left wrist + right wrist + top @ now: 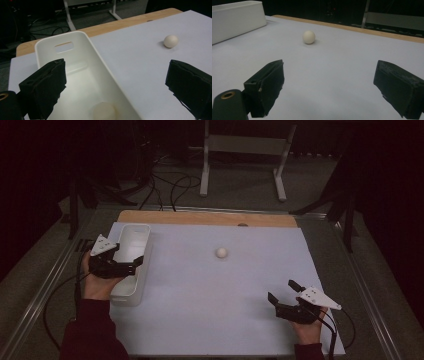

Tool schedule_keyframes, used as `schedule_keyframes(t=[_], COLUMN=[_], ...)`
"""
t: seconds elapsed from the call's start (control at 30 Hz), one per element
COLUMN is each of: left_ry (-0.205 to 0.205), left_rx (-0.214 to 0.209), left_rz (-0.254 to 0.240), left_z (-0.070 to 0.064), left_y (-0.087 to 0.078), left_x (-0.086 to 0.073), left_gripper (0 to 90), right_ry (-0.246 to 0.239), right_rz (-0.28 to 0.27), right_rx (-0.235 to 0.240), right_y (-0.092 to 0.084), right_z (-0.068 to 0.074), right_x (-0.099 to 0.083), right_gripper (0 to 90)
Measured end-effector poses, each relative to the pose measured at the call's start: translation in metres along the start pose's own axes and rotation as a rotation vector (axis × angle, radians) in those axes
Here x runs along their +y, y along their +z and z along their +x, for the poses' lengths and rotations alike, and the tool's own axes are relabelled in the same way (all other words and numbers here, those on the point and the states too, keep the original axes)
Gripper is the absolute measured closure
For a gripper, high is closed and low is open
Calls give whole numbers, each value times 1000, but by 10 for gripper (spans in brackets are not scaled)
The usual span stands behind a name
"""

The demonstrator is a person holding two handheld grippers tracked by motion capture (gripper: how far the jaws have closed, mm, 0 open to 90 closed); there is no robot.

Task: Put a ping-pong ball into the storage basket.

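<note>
Right gripper (284, 291) rests low at the near right of the counter (250, 320), fingers (265, 85) spread wide, nothing between them. Left gripper (139, 263) hovers over the near end of the white bin (131, 235) at the counter's left edge, fingers (45, 86) also wide apart and empty. One egg (103, 111) lies on the bin floor directly under them.

A second egg (221, 252) sits alone on the bare counter, well apart from both grippers. From the right fingers it lies ahead and to the left, in clear line. From the left fingers it lies off to the right, past the bin wall.

Judgement: the two are about equally far; the right has the unobstructed, straight reach. The egg is near-round, so its axis matters little.
</note>
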State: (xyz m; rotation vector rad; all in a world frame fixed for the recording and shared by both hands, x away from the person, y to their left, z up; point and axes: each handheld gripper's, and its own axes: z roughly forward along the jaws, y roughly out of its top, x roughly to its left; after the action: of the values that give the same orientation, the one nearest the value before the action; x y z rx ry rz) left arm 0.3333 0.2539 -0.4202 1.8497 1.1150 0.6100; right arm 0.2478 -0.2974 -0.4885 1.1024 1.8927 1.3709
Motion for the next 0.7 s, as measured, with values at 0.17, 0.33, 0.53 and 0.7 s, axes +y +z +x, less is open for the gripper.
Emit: schedule_keyframes(t=[0.17,0.33,0.53,0.7], left_ry=[9,22,49,56], left_rx=[-16,-25,-43,-61], left_rz=[4,-9,-4,4], left_z=[-6,-13,-24,-31], left_y=[4,6,11,17], left_x=[2,6,9,10], left_gripper=[38,38,37,35], right_ry=[1,0,-1,4], right_rz=[-1,-1,-1,-2], right_rx=[-4,-8,-9,-14], right_y=[0,0,-1,-1], right_z=[0,0,0,-1], right_x=[0,0,0,0], right_gripper=[92,92,92,92])
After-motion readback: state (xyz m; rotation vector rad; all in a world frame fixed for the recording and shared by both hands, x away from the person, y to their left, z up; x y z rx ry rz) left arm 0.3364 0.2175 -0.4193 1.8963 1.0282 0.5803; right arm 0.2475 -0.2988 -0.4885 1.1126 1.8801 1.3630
